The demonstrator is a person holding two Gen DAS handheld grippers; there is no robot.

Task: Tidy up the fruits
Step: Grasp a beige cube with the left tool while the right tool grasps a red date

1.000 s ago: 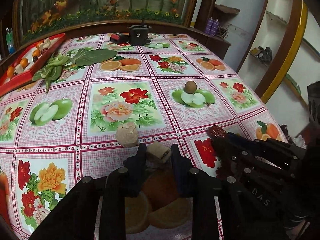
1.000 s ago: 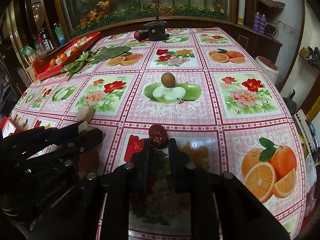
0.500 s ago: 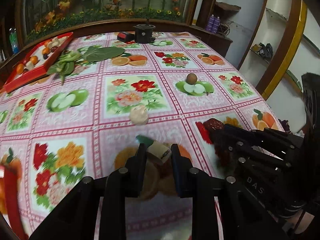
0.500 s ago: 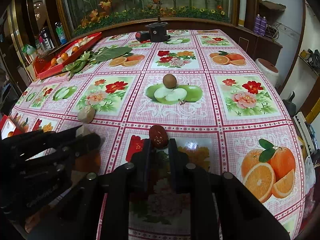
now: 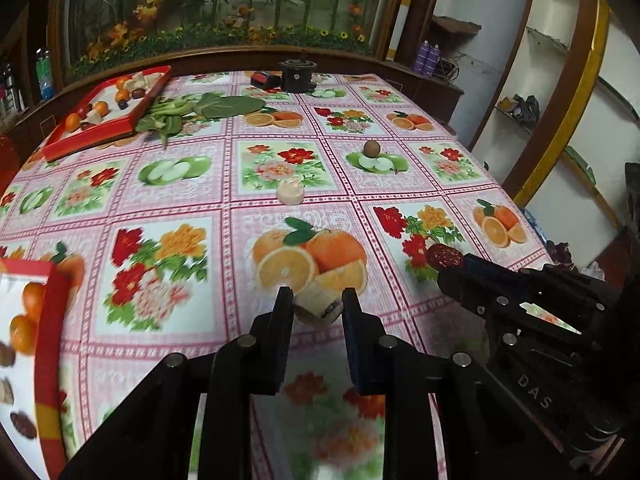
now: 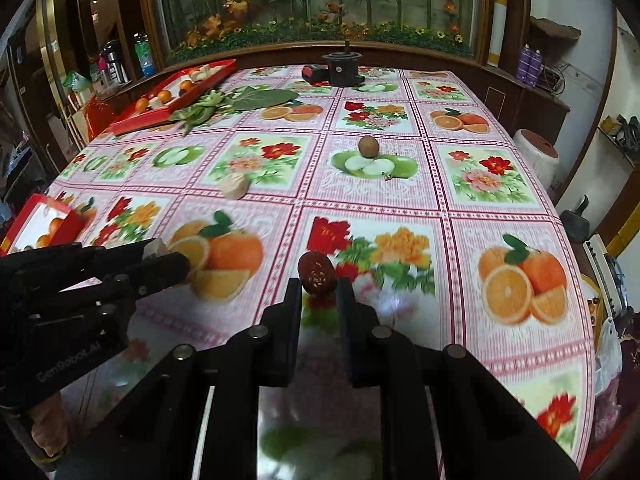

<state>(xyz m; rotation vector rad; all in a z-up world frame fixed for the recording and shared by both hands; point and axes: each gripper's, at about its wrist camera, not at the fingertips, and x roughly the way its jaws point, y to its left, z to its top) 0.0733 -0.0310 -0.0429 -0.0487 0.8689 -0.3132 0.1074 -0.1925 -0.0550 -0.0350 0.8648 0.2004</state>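
My left gripper (image 5: 316, 300) is shut on a pale banana piece (image 5: 318, 308), held above the fruit-print tablecloth (image 5: 180, 200). My right gripper (image 6: 318, 284) is shut on a dark red date (image 6: 317, 273). In the left wrist view the right gripper (image 5: 452, 264) reaches in from the right with the date (image 5: 444, 257) at its tip. In the right wrist view the left gripper (image 6: 168, 258) shows at the left with the banana piece (image 6: 155, 247). A second pale piece (image 5: 291, 192) and a round brown fruit (image 5: 371, 147) lie on the cloth further off.
A red tray (image 5: 92, 136) with several fruits sits at the far left, green leaves (image 5: 224, 106) beside it. Another red-rimmed tray (image 5: 52, 320) with fruits is at the near left edge. A black device (image 5: 297, 77) stands at the far end. The table's right edge drops to the floor.
Both grippers have pulled back and risen with their fruits still held. The near red tray has come into view at the left.
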